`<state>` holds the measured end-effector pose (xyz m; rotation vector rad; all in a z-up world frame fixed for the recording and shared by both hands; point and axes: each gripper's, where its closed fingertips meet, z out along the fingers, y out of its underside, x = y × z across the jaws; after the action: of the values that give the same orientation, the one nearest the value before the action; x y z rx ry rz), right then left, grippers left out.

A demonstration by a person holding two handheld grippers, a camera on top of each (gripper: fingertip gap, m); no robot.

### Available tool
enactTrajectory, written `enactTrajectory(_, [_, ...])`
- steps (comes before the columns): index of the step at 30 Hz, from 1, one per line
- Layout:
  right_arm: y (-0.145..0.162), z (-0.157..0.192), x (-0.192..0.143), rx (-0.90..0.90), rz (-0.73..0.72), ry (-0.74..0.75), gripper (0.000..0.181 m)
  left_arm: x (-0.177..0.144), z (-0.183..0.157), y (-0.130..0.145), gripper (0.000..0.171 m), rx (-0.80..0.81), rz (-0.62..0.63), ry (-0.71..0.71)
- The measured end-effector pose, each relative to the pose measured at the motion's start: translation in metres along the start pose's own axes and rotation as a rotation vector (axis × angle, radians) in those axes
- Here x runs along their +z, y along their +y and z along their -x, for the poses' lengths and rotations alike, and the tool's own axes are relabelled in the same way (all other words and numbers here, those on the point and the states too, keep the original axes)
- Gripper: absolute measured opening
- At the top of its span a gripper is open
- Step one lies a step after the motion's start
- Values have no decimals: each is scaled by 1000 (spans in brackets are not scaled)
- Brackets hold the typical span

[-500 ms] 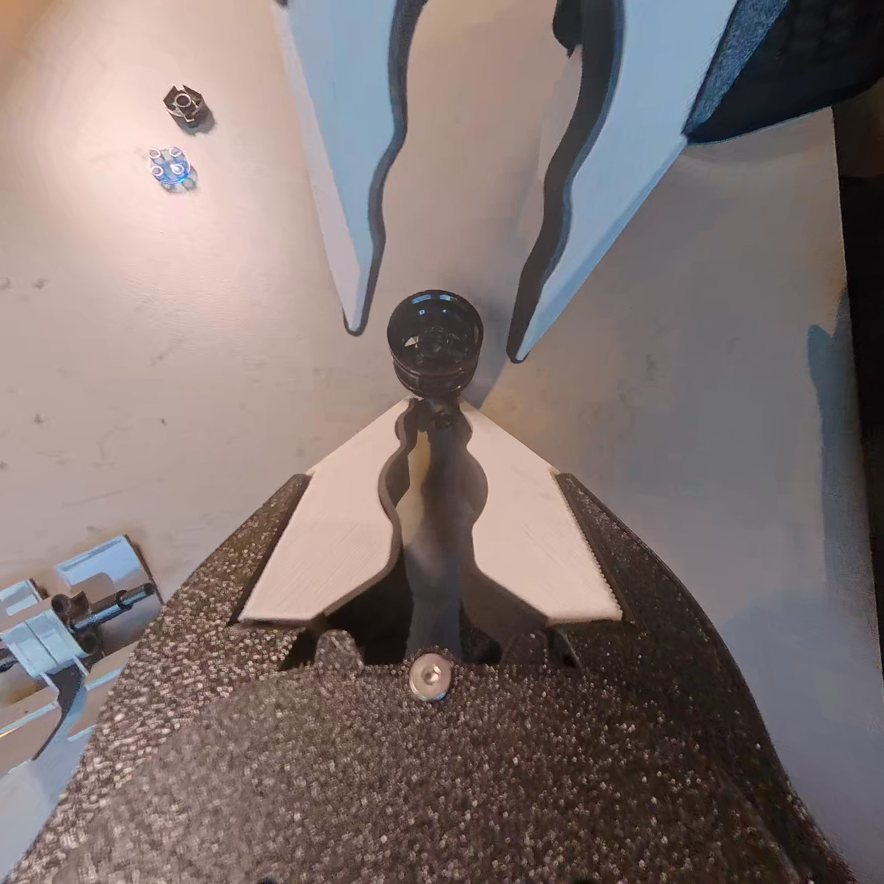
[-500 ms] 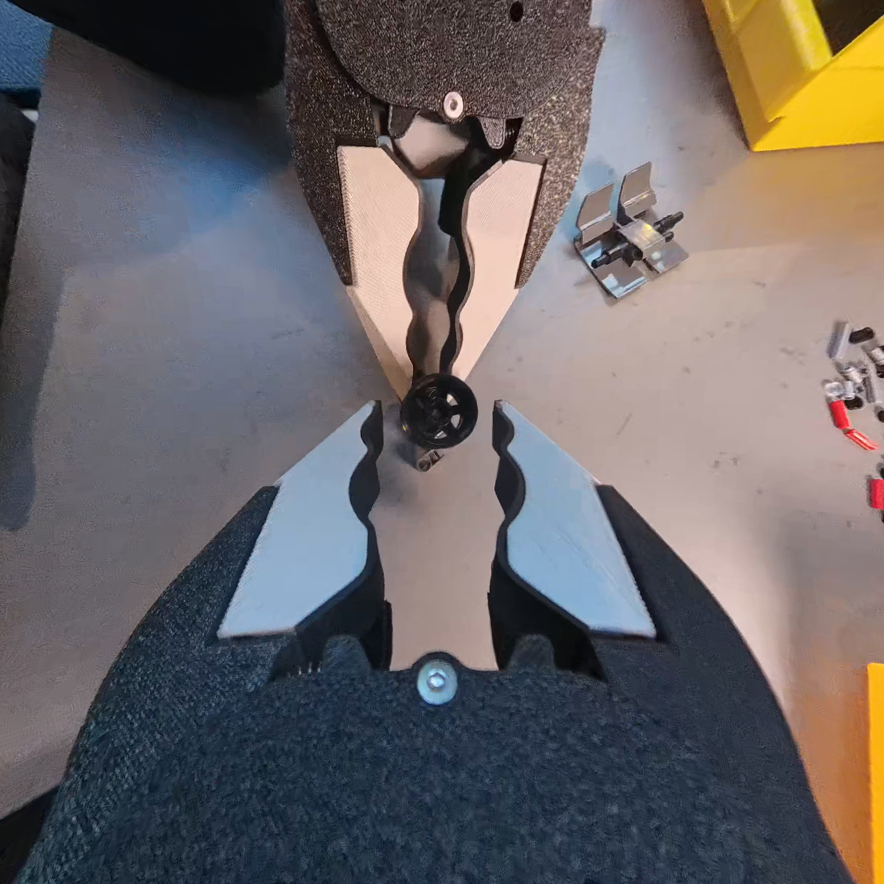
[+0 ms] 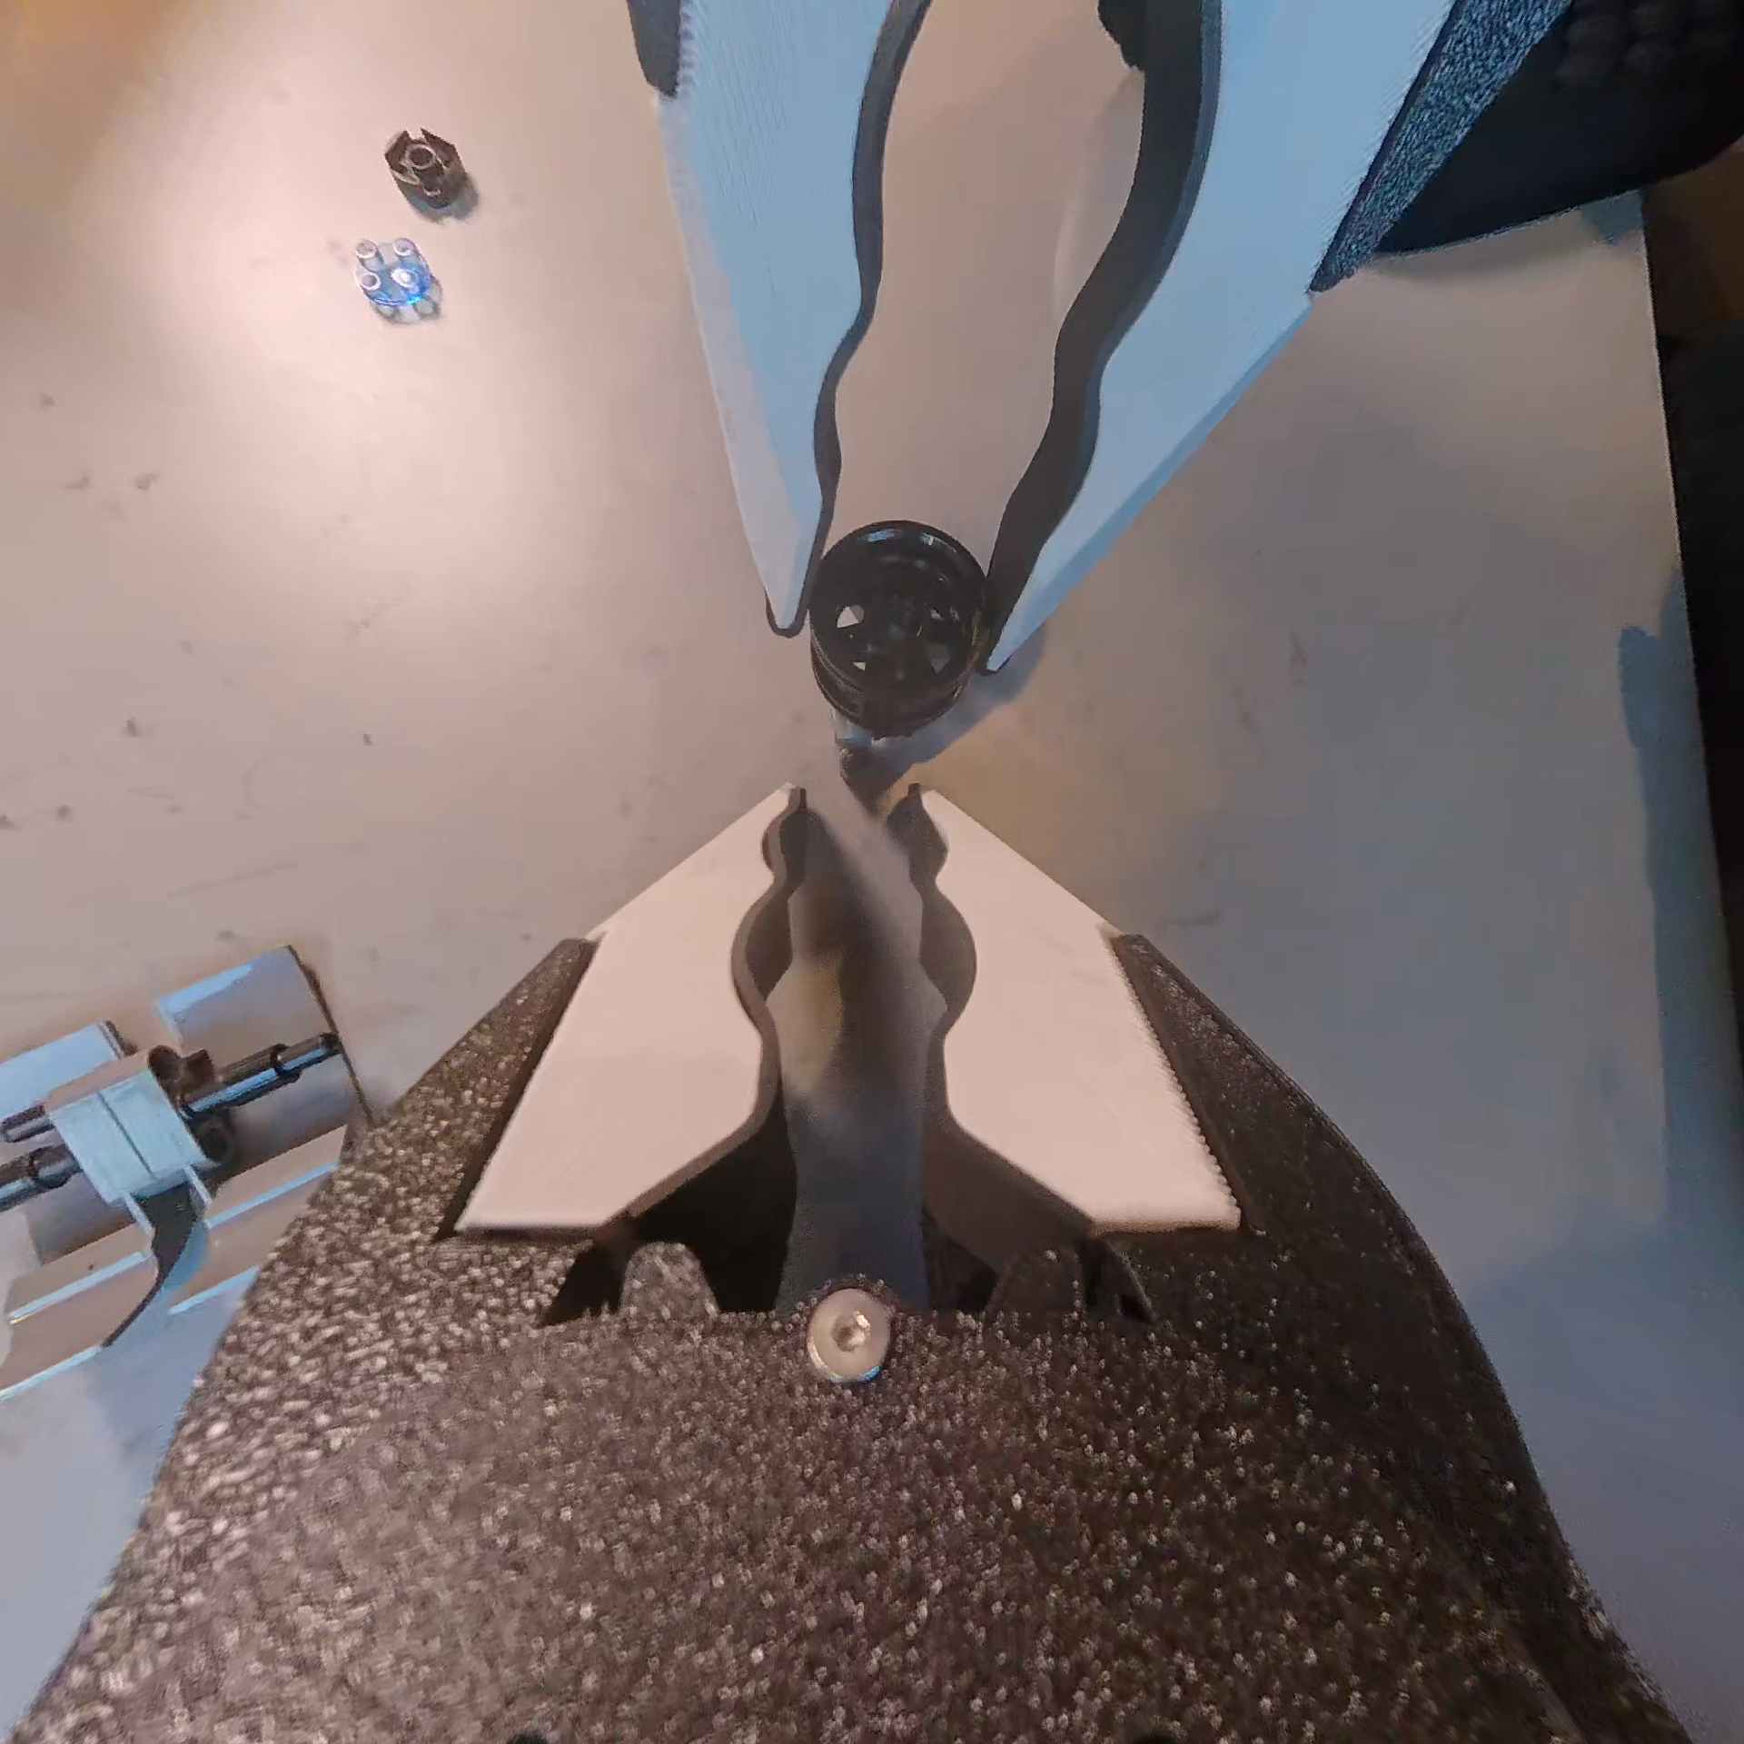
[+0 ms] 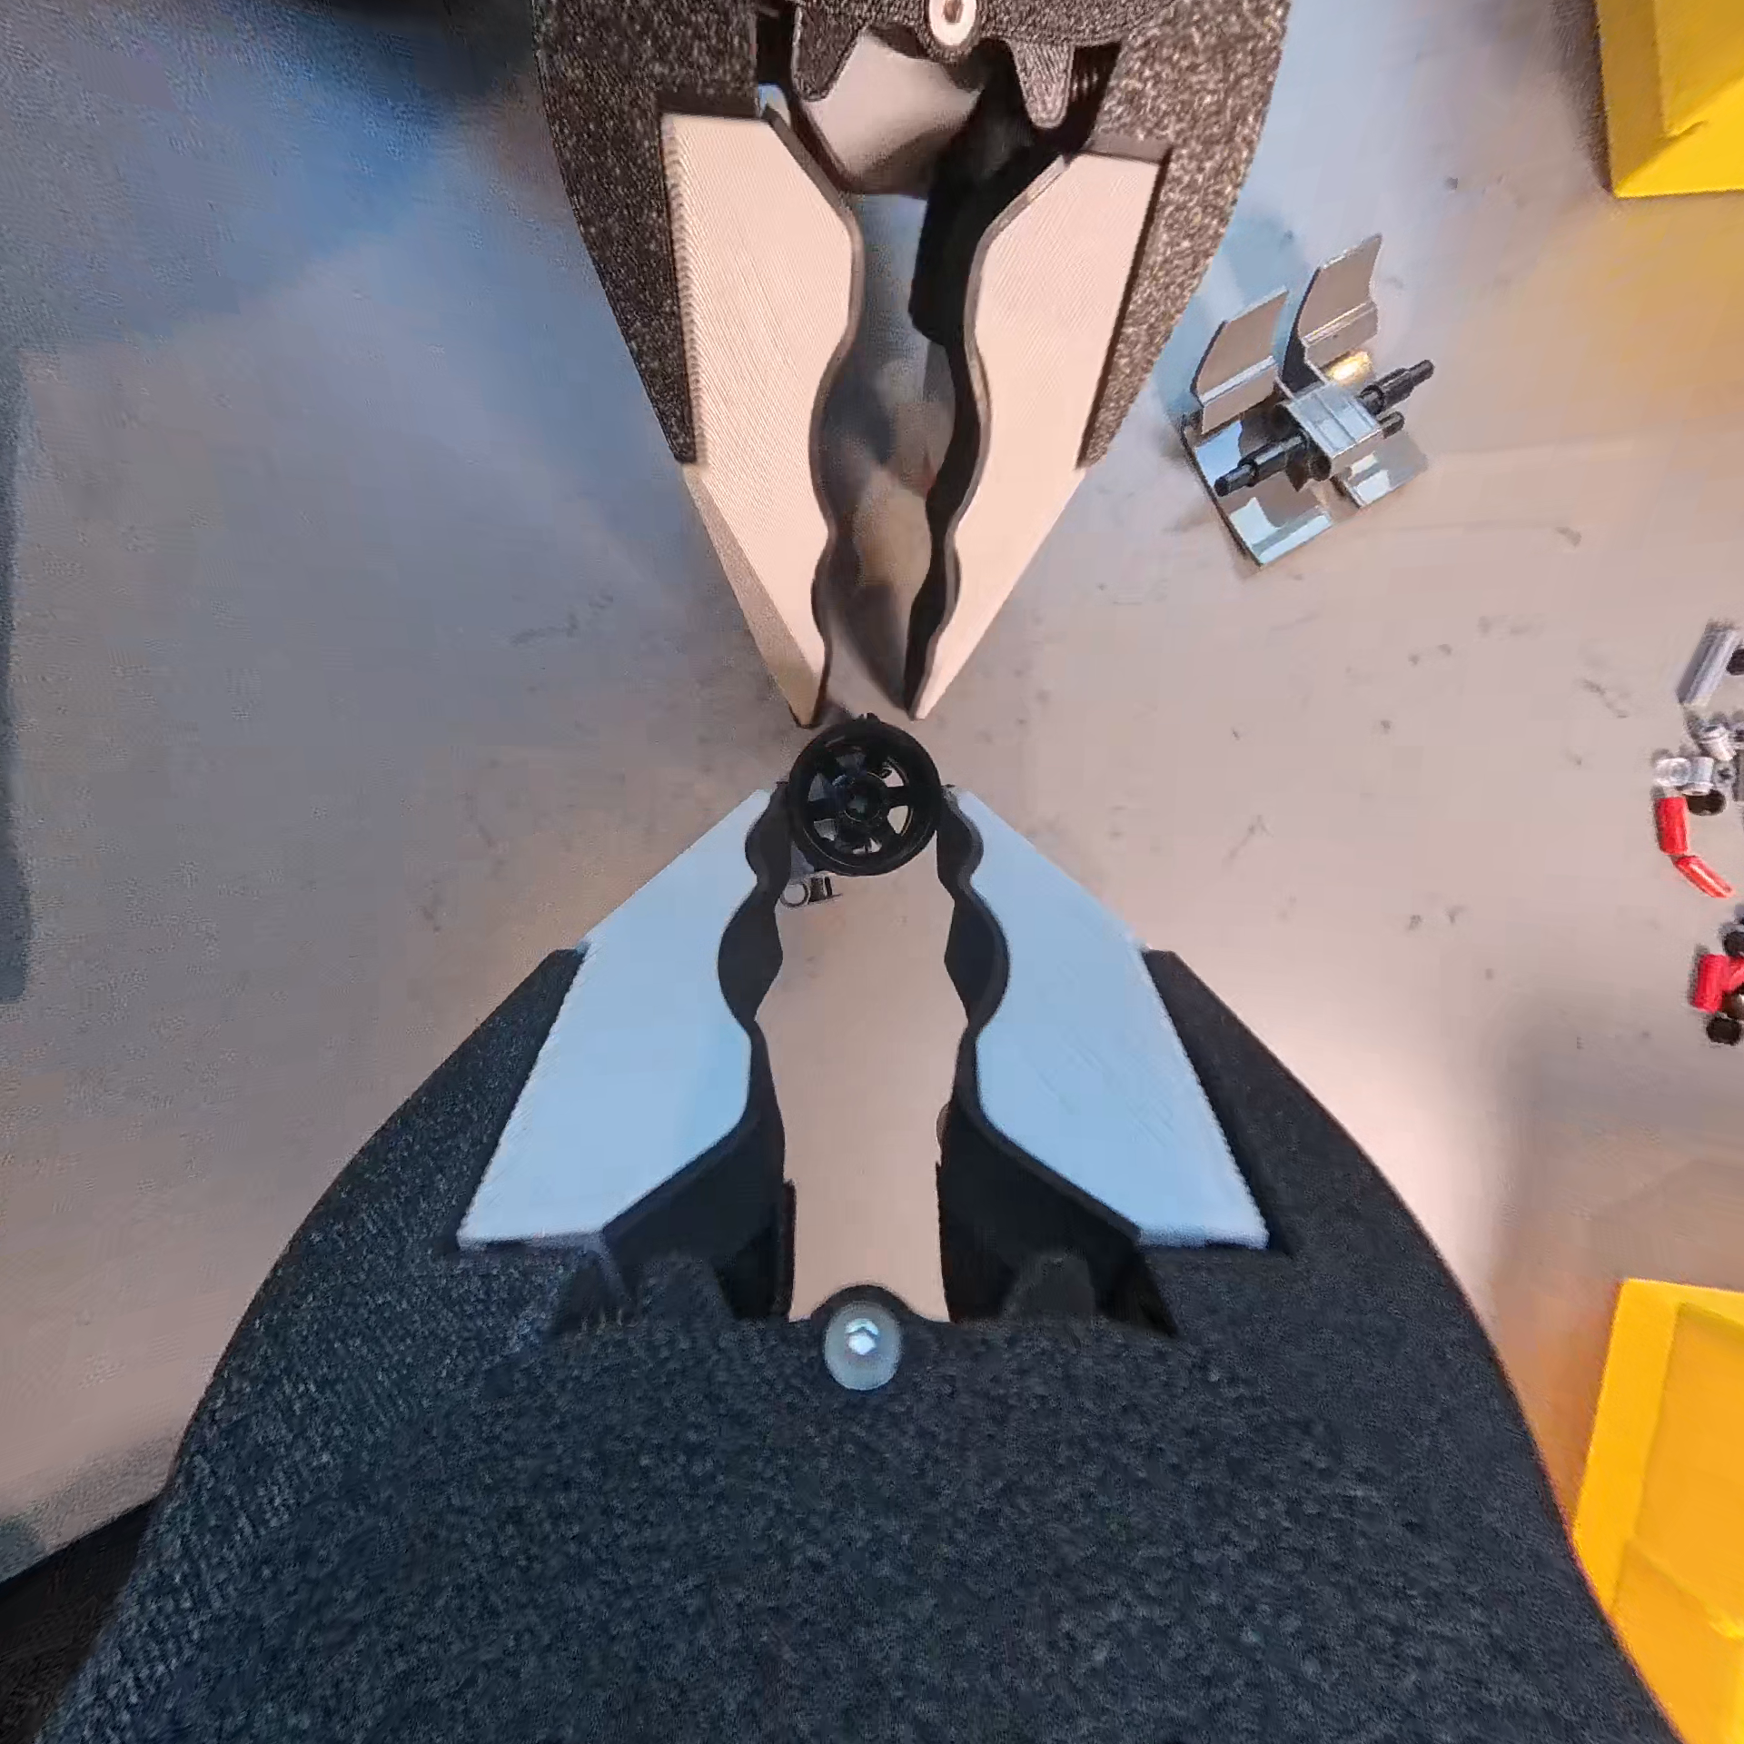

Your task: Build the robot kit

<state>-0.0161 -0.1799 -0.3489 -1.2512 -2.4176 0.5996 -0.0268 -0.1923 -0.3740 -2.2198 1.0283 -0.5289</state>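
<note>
Wheel, centre frame, between my two grippers.
My right gripper clamps it; left gripper tips slightly apart, just beside its pin.

Left gripper: white wedge fingers, wavy black inner pads, speckled black body, silver screw at centre. Right gripper: same build, darker body, silver screw.
</note>
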Motion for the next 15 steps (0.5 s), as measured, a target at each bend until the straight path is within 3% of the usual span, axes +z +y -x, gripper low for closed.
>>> enactTrajectory(3, [0, 1, 0, 4, 1, 9, 31, 3, 0, -3, 22, 24, -20, -19])
enactTrajectory(7, [0, 1, 0, 14, 11, 13, 31, 7, 2, -5, 6, 57, -6, -50])
enactTrajectory(15, [-1, 1, 1, 34, 4, 6, 31, 4, 1, -6, 6, 18, -14, -26])
